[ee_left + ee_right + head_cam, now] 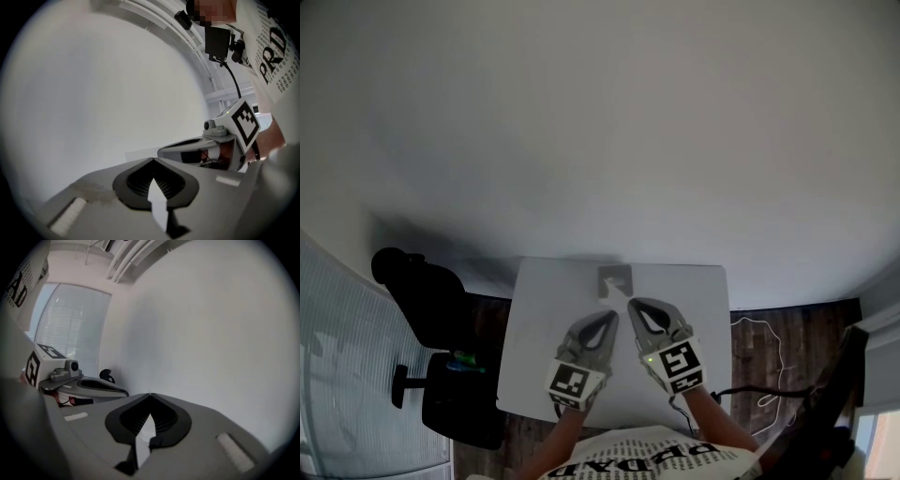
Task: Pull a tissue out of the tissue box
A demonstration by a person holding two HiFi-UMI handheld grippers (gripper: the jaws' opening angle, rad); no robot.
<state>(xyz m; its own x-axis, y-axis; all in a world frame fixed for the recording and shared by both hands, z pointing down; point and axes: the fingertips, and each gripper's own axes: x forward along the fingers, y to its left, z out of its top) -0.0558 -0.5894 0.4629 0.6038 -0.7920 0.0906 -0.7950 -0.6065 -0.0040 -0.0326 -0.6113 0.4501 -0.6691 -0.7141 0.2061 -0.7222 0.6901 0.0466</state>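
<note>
In the head view the grey tissue box stands at the middle of the far edge of a white table, with a white tissue poking out of it. My left gripper and right gripper hover side by side just short of the box, both pointing at it. In the left gripper view my left gripper has its jaws met at the tip, and the right gripper lies alongside it. The right gripper is likewise shut in its own view. I see nothing pinched in either one. Neither gripper view shows the box.
A black office chair and a black stool stand left of the table. A cable lies on the wooden floor at the right. A plain white wall rises behind the table, and window blinds are on the left.
</note>
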